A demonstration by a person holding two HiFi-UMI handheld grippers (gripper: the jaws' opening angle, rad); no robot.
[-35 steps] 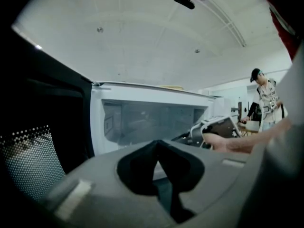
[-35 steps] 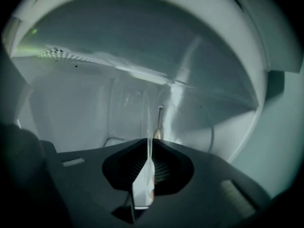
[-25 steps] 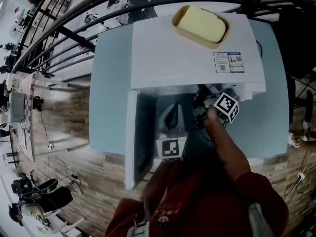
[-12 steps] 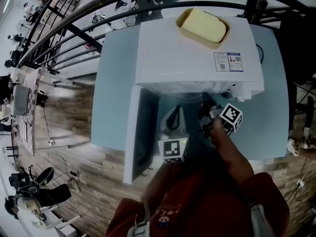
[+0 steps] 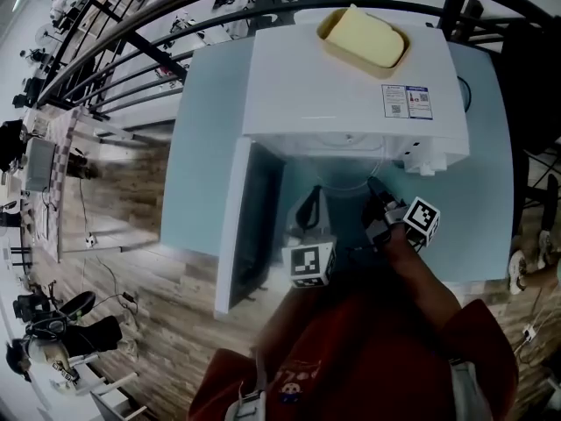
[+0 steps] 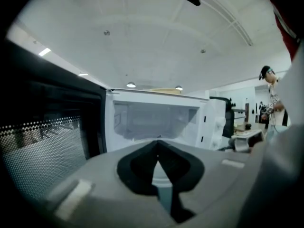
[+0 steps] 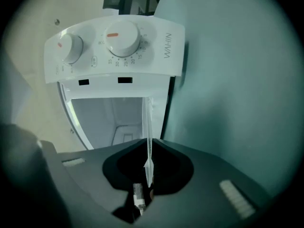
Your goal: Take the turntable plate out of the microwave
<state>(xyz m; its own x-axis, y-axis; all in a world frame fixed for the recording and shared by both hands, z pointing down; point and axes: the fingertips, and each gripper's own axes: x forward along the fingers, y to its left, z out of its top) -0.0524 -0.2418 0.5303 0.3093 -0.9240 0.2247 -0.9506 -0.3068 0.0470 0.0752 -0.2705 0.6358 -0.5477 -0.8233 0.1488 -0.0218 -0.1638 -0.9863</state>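
The white microwave (image 5: 351, 77) stands on a light-blue table (image 5: 202, 147) with its door (image 5: 250, 226) swung open to the left. My right gripper (image 5: 377, 191) is shut on the rim of the clear glass turntable plate (image 5: 346, 178), which juts out of the cavity mouth. In the right gripper view the plate (image 7: 148, 127) shows edge-on as a thin upright line between the jaws of the right gripper (image 7: 148, 167). My left gripper (image 5: 308, 207) is shut on nothing in front of the cavity. In the left gripper view the left gripper (image 6: 158, 150) points at the open cavity (image 6: 156, 120).
A yellow tray (image 5: 364, 38) lies on top of the microwave. Two dials (image 7: 121, 37) sit on the control panel above the opening. The open door (image 6: 42, 141) stands close on the left. Wooden floor (image 5: 131, 235) and dark railings (image 5: 131, 51) lie beyond the table.
My right gripper has drawn back out of the microwave toward me with the plate in it. The left gripper has also backed off a little.
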